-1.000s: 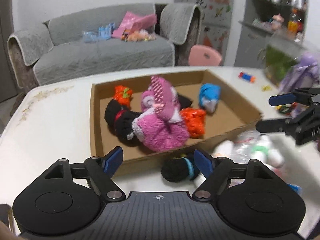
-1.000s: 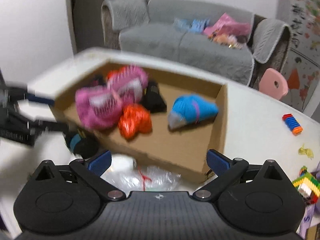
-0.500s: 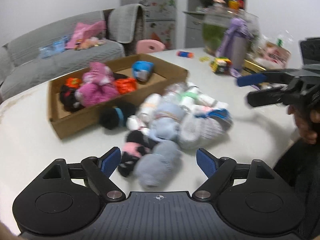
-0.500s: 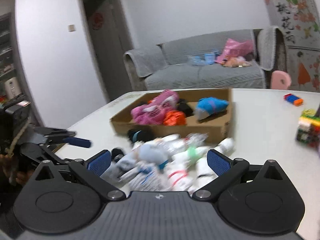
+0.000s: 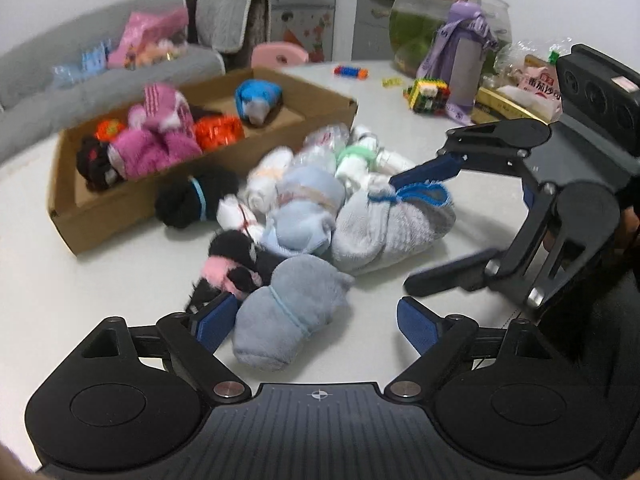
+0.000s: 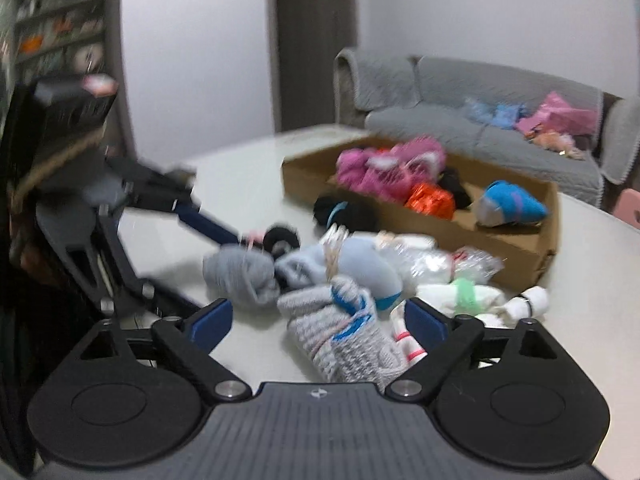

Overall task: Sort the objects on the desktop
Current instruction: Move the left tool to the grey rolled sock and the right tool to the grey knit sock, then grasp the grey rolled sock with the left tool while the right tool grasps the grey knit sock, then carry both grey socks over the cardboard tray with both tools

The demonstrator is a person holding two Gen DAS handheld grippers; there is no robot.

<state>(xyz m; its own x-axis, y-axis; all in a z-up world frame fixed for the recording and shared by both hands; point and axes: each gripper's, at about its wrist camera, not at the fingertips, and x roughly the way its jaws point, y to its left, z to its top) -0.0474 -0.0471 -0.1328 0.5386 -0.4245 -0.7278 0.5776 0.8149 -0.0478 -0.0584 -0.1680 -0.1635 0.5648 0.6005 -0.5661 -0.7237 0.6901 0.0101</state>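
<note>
A heap of rolled sock bundles lies on the white table beside a cardboard box that holds pink, orange, black and blue bundles. My left gripper straddles a grey-blue bundle; its jaws are opening and the bundle sits against the left pad only. My right gripper is around a grey knit bundle with a blue cuff. Its jaws are closing, and the pads are not pressing the bundle. A black bundle with a blue band lies by the box wall.
At the table's far right stand a glass fish bowl, a purple bottle, a toy-brick block and snack packets. A grey sofa and a pink chair are beyond the table.
Both grippers have swung away from the box and come down onto the sock heap, facing each other. Each now has a grey bundle between its fingers. The right jaws have narrowed.
</note>
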